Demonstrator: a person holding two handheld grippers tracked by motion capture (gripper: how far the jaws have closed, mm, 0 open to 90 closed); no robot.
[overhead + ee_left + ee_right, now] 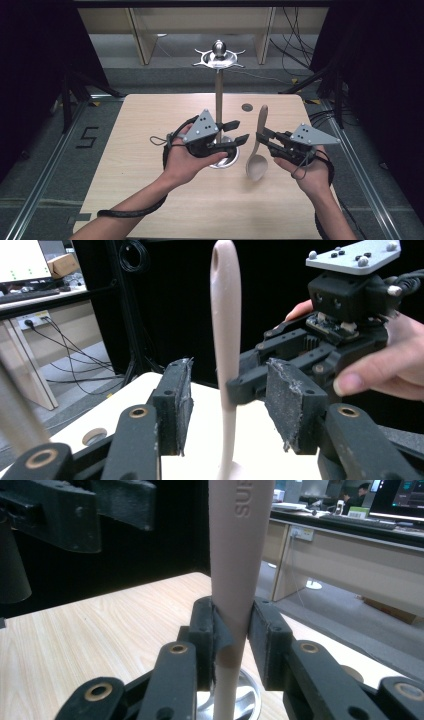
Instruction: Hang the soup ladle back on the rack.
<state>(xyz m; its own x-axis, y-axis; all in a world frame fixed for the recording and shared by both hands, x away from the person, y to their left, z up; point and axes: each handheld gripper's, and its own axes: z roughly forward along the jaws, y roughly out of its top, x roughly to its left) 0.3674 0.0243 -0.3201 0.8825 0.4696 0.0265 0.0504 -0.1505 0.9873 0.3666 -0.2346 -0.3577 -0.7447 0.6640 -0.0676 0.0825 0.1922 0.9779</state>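
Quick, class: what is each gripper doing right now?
Left gripper: open, holding nothing.
Right gripper: shut on the spoon handle.

The right gripper point(232, 645) looks along its two black jaws, which rise from the bottom and clamp a pale pink spoon point(240, 555) by its handle. The handle stands upright between the pads, broad above them and narrowing to a thin stem below; raised letters run along its upper part, cut off by the top edge. Under the jaws, behind the stem, lies a round metal base point(250, 700) on the light wood table point(90, 630). At the upper left, black parts of the left gripper point(75, 510) hang near, out of focus. Beyond the table's far edge are a desk point(350, 555) with a monitor, a keyboard and a grey floor.
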